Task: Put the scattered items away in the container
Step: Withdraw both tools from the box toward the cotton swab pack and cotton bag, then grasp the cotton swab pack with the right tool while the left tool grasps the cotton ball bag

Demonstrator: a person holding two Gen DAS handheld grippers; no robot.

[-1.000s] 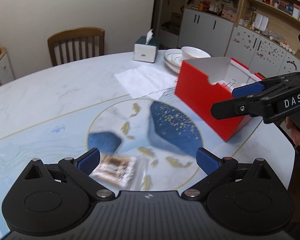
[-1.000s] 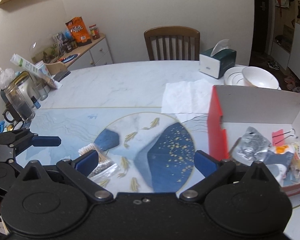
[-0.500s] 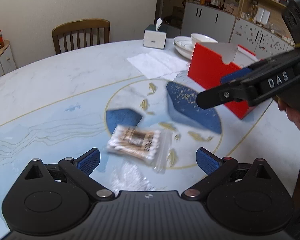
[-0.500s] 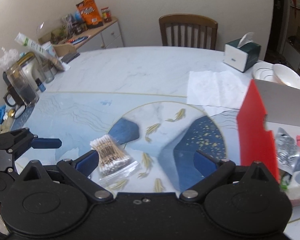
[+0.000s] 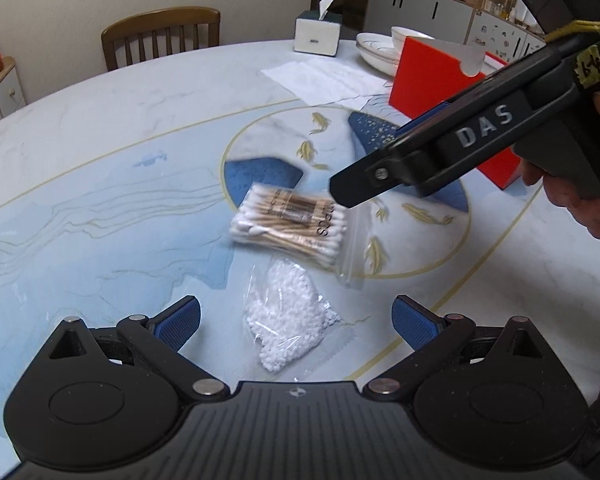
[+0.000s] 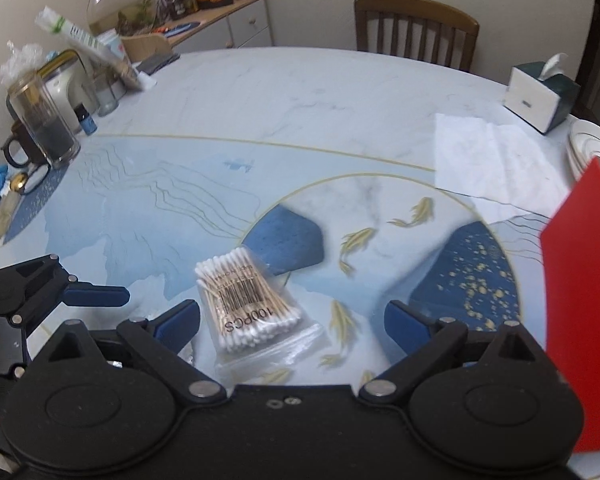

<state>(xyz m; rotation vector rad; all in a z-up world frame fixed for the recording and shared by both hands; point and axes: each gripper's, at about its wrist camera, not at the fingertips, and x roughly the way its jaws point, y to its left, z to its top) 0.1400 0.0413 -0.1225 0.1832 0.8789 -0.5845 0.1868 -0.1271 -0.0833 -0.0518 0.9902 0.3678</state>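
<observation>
Clearance around your two packets, mid-tabletop

Your right gripper hangs over the cotton swab bag, crowding approach from the red box side; bare tabletop lies open toward the far edge, clutter lining its left edge.

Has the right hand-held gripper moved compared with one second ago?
Yes. In the left wrist view the right hand-held gripper has left the red box and now hangs over the cotton swab bag.

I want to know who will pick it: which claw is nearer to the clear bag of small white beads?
Left. The left claw is open around the clear bag of small white beads; the right claw hovers beyond it.
</observation>
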